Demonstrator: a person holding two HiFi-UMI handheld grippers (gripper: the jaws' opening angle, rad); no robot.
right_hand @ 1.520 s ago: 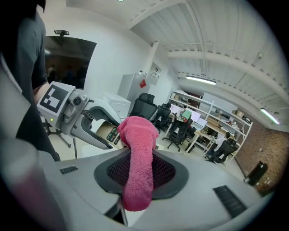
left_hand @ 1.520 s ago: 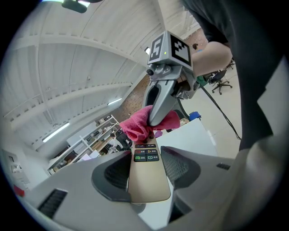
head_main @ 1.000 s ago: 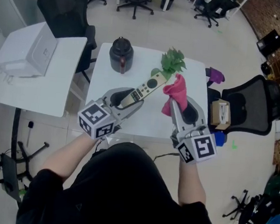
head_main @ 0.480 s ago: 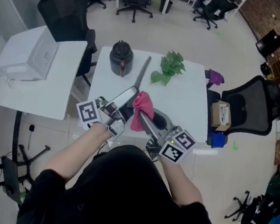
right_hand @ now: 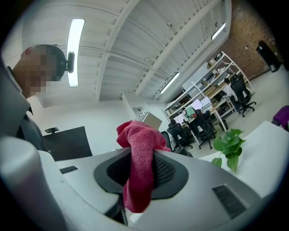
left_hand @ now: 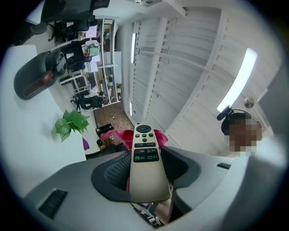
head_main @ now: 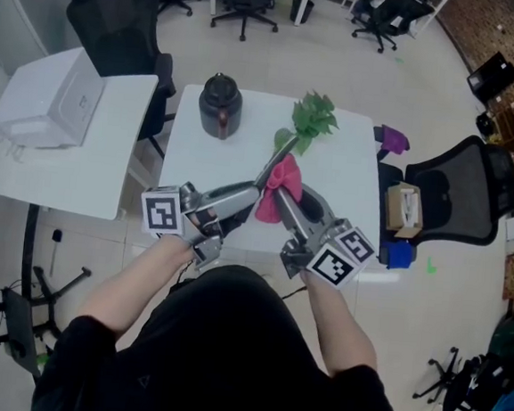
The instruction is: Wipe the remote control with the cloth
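Remote (left_hand: 144, 162): slim and beige, with dark buttons on its far half. Its near end is clamped between the jaws of the left gripper (head_main: 238, 192), and it points forward past their tips.
Cloth (right_hand: 140, 167): pink-red terry, bunched up. It is pinched between the jaws of the right gripper (head_main: 286, 204), with a tuft above them and a tail hanging below.
Contact: the cloth lies against the remote's far end.

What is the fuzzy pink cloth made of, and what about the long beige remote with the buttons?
The fuzzy pink cloth looks like soft terry or microfibre fabric: its surface is nubbly and it droops in folds. The long beige remote looks like smooth matte plastic, stiff and straight; its dark buttons may be rubber, but that is hard to tell.
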